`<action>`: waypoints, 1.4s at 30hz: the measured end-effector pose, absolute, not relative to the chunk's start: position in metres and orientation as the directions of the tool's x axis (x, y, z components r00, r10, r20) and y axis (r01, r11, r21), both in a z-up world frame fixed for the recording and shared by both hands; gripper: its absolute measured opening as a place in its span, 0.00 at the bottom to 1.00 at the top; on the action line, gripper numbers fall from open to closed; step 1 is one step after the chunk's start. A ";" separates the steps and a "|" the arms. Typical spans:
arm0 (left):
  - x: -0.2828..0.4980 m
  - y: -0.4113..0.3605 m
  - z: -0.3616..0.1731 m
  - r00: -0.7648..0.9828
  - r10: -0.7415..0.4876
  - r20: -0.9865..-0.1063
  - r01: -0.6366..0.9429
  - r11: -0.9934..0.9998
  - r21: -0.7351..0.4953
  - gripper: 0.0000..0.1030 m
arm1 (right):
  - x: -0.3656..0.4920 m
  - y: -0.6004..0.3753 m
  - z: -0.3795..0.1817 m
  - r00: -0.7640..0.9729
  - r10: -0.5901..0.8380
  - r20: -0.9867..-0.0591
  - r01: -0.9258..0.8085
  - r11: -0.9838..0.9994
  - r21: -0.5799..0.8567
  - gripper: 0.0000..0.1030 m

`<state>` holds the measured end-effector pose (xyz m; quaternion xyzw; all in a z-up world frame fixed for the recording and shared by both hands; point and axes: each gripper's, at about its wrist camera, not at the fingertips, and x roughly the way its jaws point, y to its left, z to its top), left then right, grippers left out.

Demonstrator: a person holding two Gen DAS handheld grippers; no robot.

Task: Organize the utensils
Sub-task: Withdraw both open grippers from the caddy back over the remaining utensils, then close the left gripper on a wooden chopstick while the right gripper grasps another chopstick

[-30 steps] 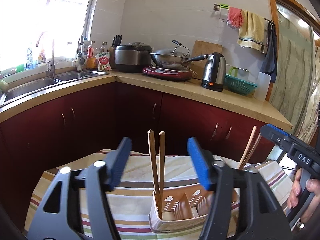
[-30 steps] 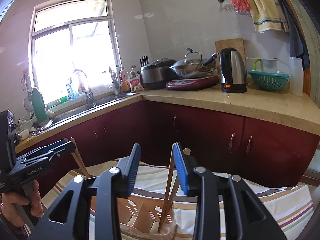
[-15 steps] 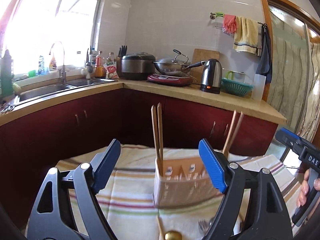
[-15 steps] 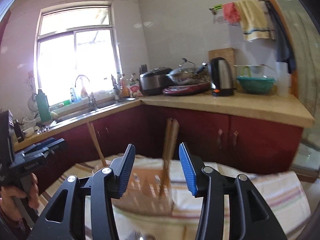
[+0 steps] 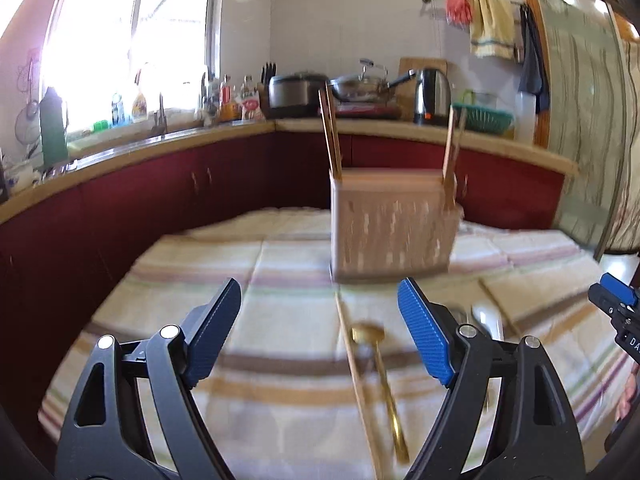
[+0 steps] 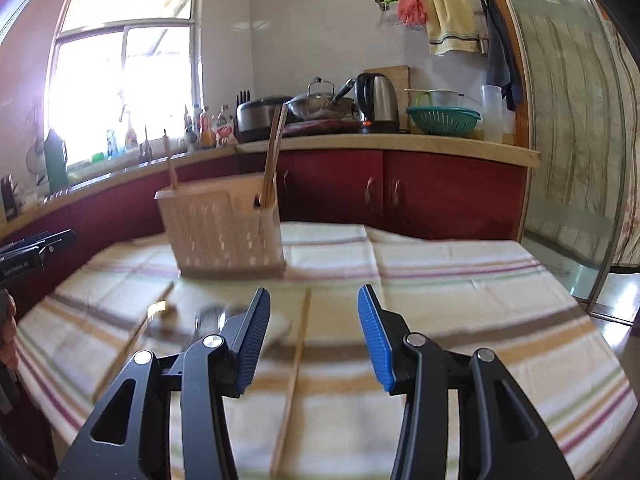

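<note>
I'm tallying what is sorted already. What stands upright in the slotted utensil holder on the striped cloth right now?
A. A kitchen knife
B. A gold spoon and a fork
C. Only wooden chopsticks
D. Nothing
C: wooden chopsticks stick up from the utensil holder, while the gold spoon lies on the striped cloth in front of it.

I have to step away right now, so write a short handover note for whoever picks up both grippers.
Left gripper: open, empty, above the gold spoon and a loose chopstick on the striped cloth.
Right gripper: open, empty, over another loose chopstick.
Utensil caddy stands upright further back.
Done: chopsticks stand at the caddy's two ends.
Left: both loose chopsticks, the spoon, and blurred metal cutlery beside it still go in.
</note>
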<state>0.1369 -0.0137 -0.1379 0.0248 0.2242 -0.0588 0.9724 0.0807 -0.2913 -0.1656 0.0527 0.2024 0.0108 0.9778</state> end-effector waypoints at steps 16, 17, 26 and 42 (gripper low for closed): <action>0.080 -0.013 -0.215 0.816 -0.091 -0.572 0.122 0.992 0.015 0.69 | 0.046 -0.268 -0.222 0.872 0.108 -0.478 -0.065 0.992 0.107 0.32; 0.079 -0.014 -0.219 0.809 -0.094 -0.581 0.126 0.992 0.014 0.66 | 0.047 -0.267 -0.226 0.865 0.112 -0.488 -0.067 0.992 0.110 0.30; 0.083 -0.017 -0.235 0.769 -0.104 -0.631 0.123 0.992 -0.013 0.57 | 0.049 -0.267 -0.243 0.835 0.114 -0.538 -0.064 0.992 0.111 0.20; 0.084 -0.026 -0.243 0.750 -0.107 -0.652 0.151 0.988 0.011 0.35 | 0.051 -0.265 -0.243 0.835 0.125 -0.536 -0.075 0.991 0.114 0.09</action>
